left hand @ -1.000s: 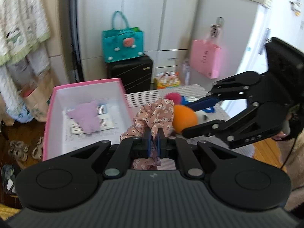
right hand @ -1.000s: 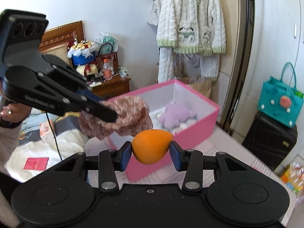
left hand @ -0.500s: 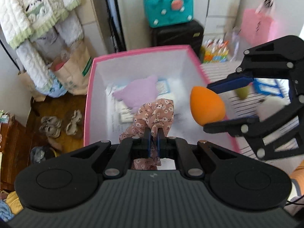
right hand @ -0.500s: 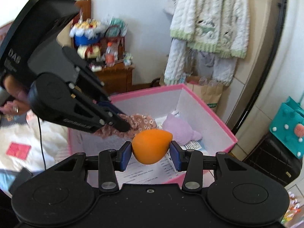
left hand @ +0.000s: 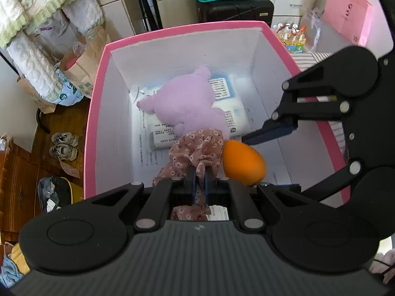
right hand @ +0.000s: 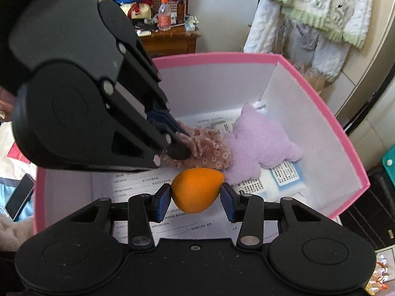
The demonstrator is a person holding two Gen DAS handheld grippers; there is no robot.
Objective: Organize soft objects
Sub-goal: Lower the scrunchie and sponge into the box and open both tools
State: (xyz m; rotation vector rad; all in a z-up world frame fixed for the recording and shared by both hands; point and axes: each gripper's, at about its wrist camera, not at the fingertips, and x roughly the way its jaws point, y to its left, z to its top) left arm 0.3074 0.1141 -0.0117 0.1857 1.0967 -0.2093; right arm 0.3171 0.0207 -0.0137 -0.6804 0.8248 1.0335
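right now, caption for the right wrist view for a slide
Right gripper holds an orange egg-shaped sponge over the pink-rimmed white box.

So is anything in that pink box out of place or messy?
Nothing damaged or spilled. The pink box holds a purple plush lying on loose printed papers, which seem odd among soft things; the floral cloth and orange sponge are held above.

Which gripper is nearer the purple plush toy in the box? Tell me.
Left. The left gripper, shut on the floral cloth, is right beside the purple plush toy. The right gripper, holding the orange sponge, sits slightly farther back.
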